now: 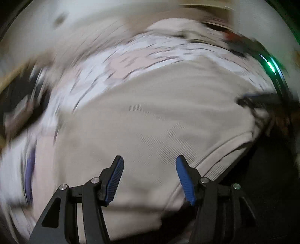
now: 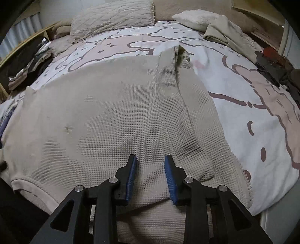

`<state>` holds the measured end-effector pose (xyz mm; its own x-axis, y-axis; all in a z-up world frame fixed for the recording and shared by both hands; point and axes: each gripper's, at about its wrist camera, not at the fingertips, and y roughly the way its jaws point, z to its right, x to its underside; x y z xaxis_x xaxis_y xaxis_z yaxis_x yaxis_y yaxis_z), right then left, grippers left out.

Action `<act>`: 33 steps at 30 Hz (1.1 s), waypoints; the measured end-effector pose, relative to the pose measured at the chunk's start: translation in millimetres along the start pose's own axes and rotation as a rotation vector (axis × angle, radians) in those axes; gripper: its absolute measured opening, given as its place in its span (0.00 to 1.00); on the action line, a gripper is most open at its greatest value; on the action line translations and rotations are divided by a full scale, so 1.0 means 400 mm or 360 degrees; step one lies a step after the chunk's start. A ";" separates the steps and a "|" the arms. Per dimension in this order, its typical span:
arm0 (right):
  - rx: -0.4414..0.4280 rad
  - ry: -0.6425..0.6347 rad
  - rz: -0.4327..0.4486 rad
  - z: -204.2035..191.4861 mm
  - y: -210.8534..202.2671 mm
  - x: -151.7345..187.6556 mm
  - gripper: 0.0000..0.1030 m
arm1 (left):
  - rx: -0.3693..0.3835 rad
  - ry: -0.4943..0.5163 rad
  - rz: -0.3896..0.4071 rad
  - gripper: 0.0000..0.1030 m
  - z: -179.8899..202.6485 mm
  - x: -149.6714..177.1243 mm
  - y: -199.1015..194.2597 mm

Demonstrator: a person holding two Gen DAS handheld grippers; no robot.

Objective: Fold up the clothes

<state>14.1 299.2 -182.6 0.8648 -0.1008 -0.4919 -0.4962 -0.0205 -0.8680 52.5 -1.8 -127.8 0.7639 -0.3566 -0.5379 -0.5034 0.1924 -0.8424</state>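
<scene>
- Left wrist view: blurred; left gripper (image 1: 149, 159) spread wide, holding nothing, above beige garment (image 1: 150, 120) lying on patterned bedspread (image 1: 131, 62)
- Right wrist view: sharp; garment (image 2: 105, 116) spread flat w/ sleeve (image 2: 172, 90) folded along its right side; right gripper (image 2: 150, 159) part-open, empty, over near hem; pillow (image 2: 112, 16) at far end; clothes pile (image 2: 31, 60) far left

Black grippers (image 1: 149, 159) (image 2: 150, 159), ribbed blue pads, silver screws

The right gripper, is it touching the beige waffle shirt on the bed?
Cannot tell. In the right wrist view the right gripper stands open over the beige waffle shirt, nothing pinched between its fingers, but neither contact nor a gap below the tips shows plainly.
</scene>
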 end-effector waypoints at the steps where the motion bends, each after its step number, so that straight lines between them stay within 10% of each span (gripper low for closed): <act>1: -0.0001 0.0013 0.0001 0.003 0.006 0.000 0.30 | 0.0055 -0.0142 -0.0025 0.56 -0.042 0.006 -0.008; 9: 0.0007 0.0043 0.0016 -0.001 0.005 0.006 0.30 | 0.0291 -0.0967 -0.0202 0.56 -0.250 0.055 0.058; 22: -0.0006 0.0049 0.0019 0.001 0.003 0.007 0.30 | 0.0092 -0.1153 -0.0383 0.54 -0.241 0.079 0.107; 26: -0.0012 0.0044 0.0018 0.002 0.003 0.008 0.30 | -0.0092 -0.0898 -0.0243 0.24 -0.195 0.031 0.086; 33: -0.0006 0.0031 0.0021 0.000 0.002 0.009 0.30 | -0.0747 0.0386 -0.0165 0.24 0.128 -0.062 0.143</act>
<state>16.7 298.8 -185.0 0.8566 -0.1205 -0.5017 -0.5076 -0.0230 -0.8613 25.4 64.9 -164.1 0.7318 -0.5638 -0.3828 -0.5991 -0.2645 -0.7558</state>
